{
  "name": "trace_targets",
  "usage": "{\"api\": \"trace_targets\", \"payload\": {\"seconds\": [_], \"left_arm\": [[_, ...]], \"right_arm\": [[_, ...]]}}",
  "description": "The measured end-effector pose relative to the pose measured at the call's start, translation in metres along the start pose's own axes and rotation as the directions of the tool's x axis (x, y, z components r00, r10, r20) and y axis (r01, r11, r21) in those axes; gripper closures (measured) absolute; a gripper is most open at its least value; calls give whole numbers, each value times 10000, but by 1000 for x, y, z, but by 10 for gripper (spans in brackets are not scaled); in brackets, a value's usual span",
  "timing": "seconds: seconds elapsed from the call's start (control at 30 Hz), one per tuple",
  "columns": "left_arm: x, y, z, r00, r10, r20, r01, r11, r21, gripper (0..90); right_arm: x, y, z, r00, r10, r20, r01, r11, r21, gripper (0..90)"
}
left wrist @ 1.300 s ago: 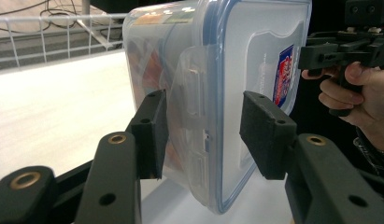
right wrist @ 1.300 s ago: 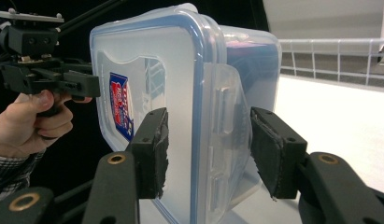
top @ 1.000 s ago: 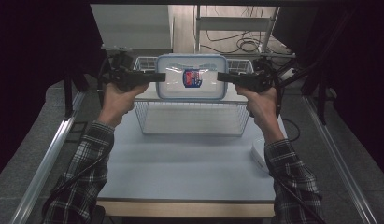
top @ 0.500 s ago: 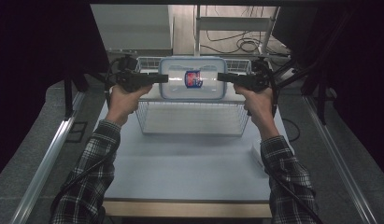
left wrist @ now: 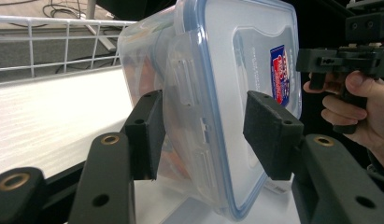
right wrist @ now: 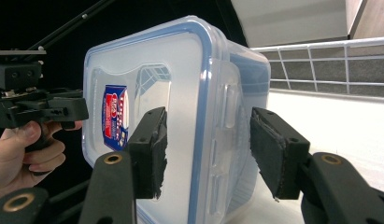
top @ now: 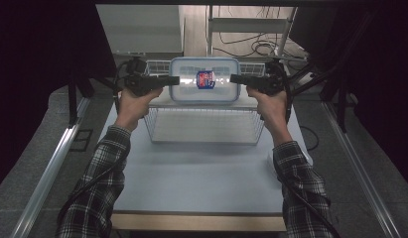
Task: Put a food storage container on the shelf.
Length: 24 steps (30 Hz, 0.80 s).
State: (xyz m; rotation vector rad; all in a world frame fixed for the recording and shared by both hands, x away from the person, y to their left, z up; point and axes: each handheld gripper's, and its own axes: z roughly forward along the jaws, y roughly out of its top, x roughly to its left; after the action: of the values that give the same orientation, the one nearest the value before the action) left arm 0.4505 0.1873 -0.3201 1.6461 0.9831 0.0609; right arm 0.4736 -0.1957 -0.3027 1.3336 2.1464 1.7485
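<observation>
A pale bench (top: pixel 201 173) carries a white wire basket (top: pixel 204 121) at upper centre. Above its far edge hangs a clear, blue-rimmed plastic box (top: pixel 205 79), contents blurred. Left tongs (top: pixel 172 80) and right tongs (top: pixel 236 79) straddle its side latches, half spread; whether they pinch, I cannot tell.

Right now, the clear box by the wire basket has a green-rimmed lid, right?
No: the rim of the lid is blue, not green, as the right gripper view shows. It is on the clear box by the wire basket.
</observation>
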Motion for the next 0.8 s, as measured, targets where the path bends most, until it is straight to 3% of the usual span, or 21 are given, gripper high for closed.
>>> {"api": "trace_targets", "payload": {"seconds": [0.17,0.23,0.3,0.33,0.43,0.53,0.8], "left_arm": [[1,1,-1,9995,192,-260,-190,9998,95,490],[1,-1,1,9973,383,-629,-363,9988,331,531],[3,-3,2,9978,279,-595,-267,9994,214,517],[5,-3,0,9984,56,-569,-66,9998,-185,557],[4,-1,1,9978,144,-650,-145,9999,-13,584],[3,-1,1,9974,182,-702,-178,9998,56,582],[2,-3,1,9962,230,-835,-234,9997,-34,561]], "right_arm": [[-2,-2,2,9999,-90,78,91,9999,-68,461],[-1,-2,3,9995,-168,252,167,9999,43,456],[0,-4,4,9978,-353,562,343,9992,182,486],[0,-4,6,9959,-512,744,492,9984,288,466],[-2,-5,8,9958,-406,822,387,9990,245,486],[0,-3,9,9934,-604,976,578,9979,291,492],[1,-2,9,9920,-646,1087,621,9977,264,503]]}}
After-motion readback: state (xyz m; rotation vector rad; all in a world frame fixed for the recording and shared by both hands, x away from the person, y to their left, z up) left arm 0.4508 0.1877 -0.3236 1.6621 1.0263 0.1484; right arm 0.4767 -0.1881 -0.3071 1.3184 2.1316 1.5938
